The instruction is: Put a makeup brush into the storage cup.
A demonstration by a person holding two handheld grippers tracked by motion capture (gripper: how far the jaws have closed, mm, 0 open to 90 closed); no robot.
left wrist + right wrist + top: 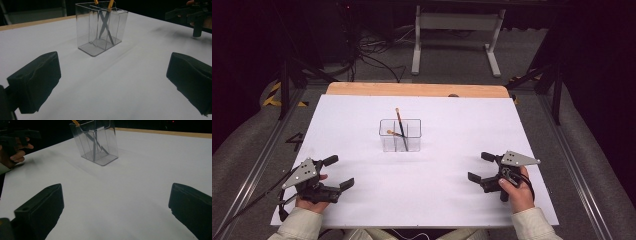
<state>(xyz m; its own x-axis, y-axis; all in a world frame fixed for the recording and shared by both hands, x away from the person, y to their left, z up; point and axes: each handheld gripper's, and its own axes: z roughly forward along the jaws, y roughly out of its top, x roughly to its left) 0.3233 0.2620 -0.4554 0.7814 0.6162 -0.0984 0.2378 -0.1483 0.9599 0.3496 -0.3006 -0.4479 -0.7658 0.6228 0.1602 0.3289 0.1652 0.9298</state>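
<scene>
Clear glossy plastic holder [400, 135] on a matt white sheet [452, 190] over wood

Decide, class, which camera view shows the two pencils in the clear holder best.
The high view: both pencils show whole, crossed inside the clear holder, orange ends up. The left gripper view cuts off their tops, leaving the dark crossed shafts behind the plastic. The right gripper view shows one orange end and dim shafts.
</scene>
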